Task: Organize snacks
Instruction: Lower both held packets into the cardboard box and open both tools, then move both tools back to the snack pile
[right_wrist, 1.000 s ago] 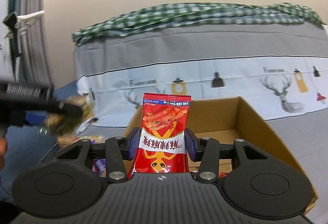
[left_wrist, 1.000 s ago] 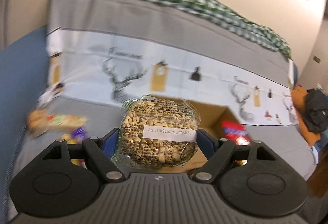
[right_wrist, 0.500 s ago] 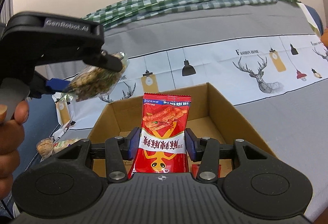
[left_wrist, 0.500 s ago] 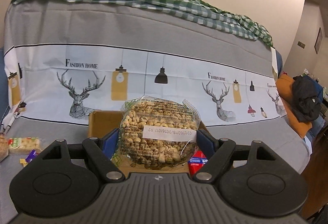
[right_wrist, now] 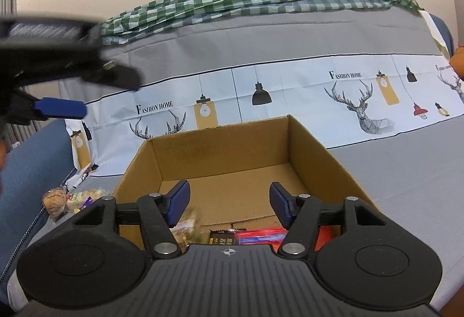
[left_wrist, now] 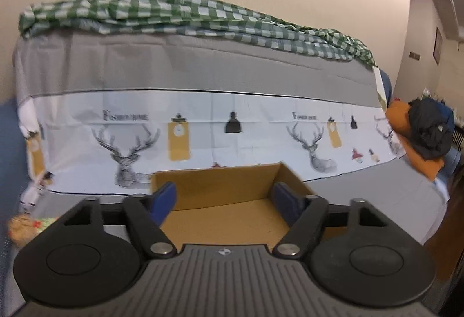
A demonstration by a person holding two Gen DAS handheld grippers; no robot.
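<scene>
Your right gripper (right_wrist: 229, 202) gapes empty, red packet (right_wrist: 261, 235) released into cardboard box (right_wrist: 223, 148) | your left gripper (left_wrist: 223, 199) also spread, nut bag (right_wrist: 185, 230) dropped beside it | loose snacks (right_wrist: 69, 198) wait left of the box, fetch those next.

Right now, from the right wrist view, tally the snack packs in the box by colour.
Red packs: 1, possibly more, partly hidden by the gripper
Dark brown bar: 1
Clear nut bag: 1
Total in the cardboard box: 3 visible
</scene>
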